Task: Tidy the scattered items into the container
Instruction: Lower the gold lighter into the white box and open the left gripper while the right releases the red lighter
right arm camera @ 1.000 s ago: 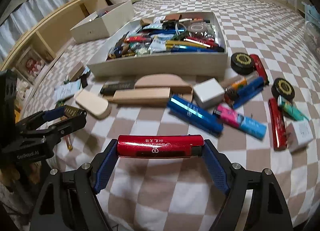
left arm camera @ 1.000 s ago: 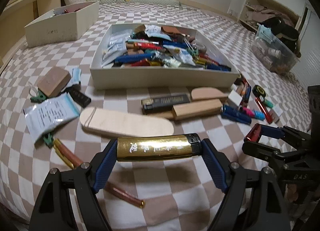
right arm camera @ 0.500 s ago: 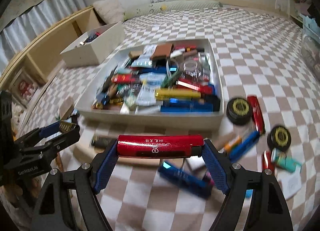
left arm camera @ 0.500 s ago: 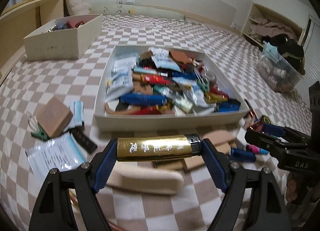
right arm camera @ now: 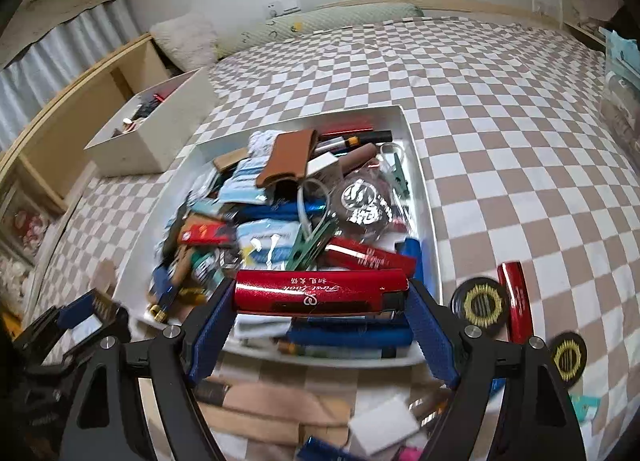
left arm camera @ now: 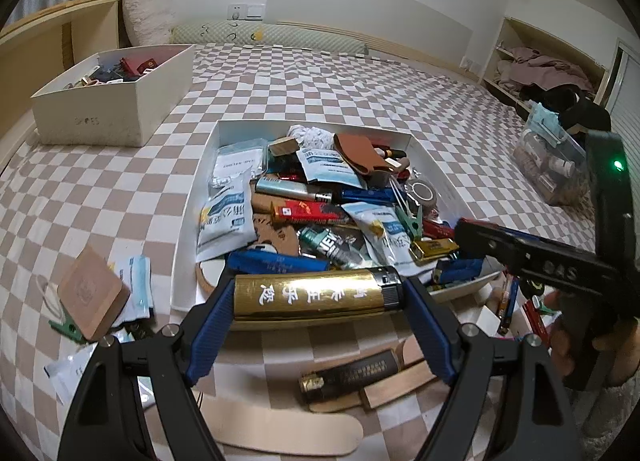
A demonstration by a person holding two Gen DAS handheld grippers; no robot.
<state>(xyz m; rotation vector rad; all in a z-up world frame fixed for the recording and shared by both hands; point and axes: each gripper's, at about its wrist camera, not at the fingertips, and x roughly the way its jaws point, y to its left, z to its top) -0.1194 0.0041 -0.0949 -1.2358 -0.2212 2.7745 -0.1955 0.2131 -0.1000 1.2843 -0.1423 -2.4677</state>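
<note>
My left gripper (left arm camera: 318, 295) is shut on a gold lighter (left arm camera: 316, 293), held crosswise over the near wall of the white tray (left arm camera: 192, 221). That tray is heaped with lighters, packets and clips. My right gripper (right arm camera: 320, 295) is shut on a red lighter (right arm camera: 320, 291), hanging over the near end of the same white tray (right arm camera: 424, 197). The right gripper (left arm camera: 480, 239) also shows at the right edge of the left wrist view, and the left gripper (right arm camera: 94, 307) at the lower left of the right wrist view.
Loose items lie on the checked bedspread: a dark lighter (left arm camera: 350, 375), wooden slats (left arm camera: 280, 427), a brown block (left arm camera: 94, 293), black round tins (right arm camera: 478, 303), a red lighter (right arm camera: 518, 301). A second white box (left arm camera: 116, 101) stands at the back left. A clear bin (left arm camera: 552, 165) sits at the right.
Both grippers have carried their lighters forward and a little up, from over the scattered items to above the tray's near edge. Neither grip has altered.
</note>
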